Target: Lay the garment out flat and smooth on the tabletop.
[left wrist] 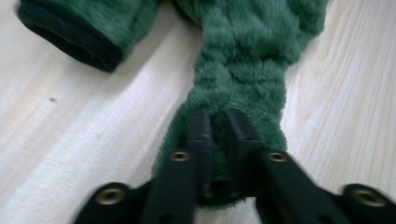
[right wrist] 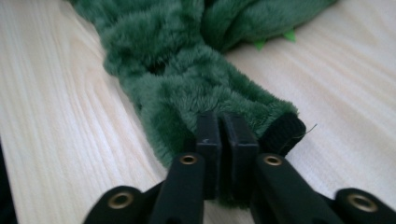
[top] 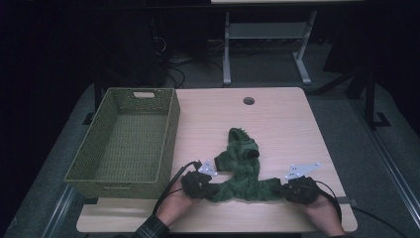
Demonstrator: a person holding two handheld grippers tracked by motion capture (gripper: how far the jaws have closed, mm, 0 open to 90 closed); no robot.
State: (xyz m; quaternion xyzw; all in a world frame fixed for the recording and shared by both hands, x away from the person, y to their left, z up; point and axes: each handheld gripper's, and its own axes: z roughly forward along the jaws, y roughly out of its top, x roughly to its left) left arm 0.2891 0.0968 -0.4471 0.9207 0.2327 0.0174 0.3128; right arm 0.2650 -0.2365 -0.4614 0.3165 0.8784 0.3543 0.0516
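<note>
Garment of green fleece, judged light, limp and compressible, hangs slack between left gripper and right gripper, each clamped on a cuffed end, the best hold.

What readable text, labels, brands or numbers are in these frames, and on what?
None can be read in these frames.
Fuzzy dark green fleece garment: no tag or print in view.
Green woven rectangular basket: a pale patch shows in the far handle cutout, with no lettering legible.
Light wooden table: bare grain and one round hole, no markings.
Left gripper and right gripper: black jaws with brass screws, no lettering.
</note>
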